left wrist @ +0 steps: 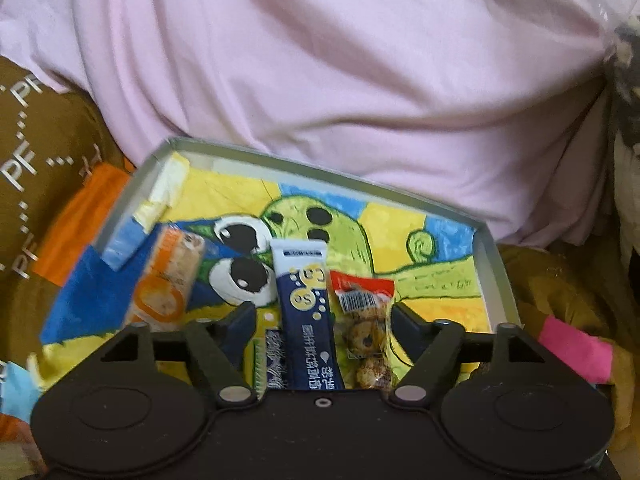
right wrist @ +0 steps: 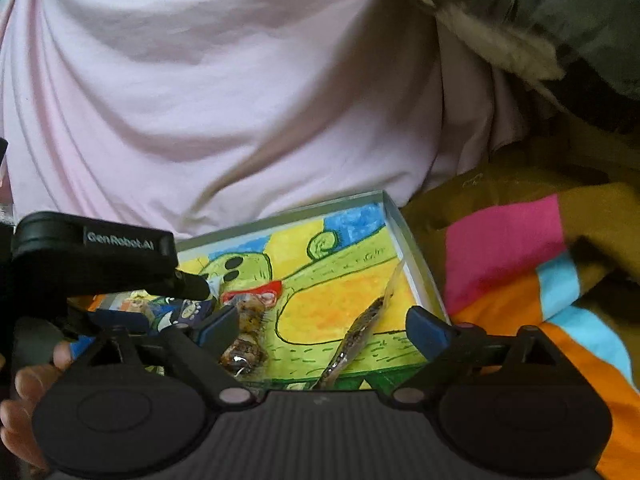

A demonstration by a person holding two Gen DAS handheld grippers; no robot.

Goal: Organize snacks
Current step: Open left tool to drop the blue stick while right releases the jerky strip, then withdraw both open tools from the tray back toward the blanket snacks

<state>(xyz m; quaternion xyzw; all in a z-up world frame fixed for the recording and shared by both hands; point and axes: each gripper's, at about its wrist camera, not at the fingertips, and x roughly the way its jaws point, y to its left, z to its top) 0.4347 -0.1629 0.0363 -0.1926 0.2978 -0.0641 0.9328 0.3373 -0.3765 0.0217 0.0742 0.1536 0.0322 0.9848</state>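
Between our two grippers lies a shallow grey-rimmed tray [left wrist: 502, 264], its floor covered with a bright crayon drawing in yellow, blue and green, and the snacks sit inside it. Through the left wrist camera we see our left gripper [left wrist: 322, 320] with its jaws standing wide apart over the near part of the tray; nothing is pressed between the pads. Three packets lie between and just beyond those fingers: a long blue and white stick packet [left wrist: 306, 304] in the middle, a clear bag of round brown biscuits with a red top [left wrist: 366, 320] just to its right, and a smaller blue packet [left wrist: 274, 356] near its left edge, partly hidden by the gripper body. Farther left, an orange packet [left wrist: 168, 280] looks blurred and tilted, and we cannot tell whether it rests on the tray floor. Through the right wrist camera our right gripper [right wrist: 322, 328] is also spread wide, gripping nothing. A thin clear packet with a dark, speckled filling [right wrist: 360, 328] lies diagonally on the tray floor between its fingers, touching neither pad. Left of it we see the biscuit bag again, and the other gripper reaching in from the left, with fingertips of a hand [right wrist: 28, 392] at the near left edge. Beyond the tray is a pink cloth [left wrist: 320, 80]; a brown quilt with pink, orange and blue patches [right wrist: 520, 260] lies to the right.
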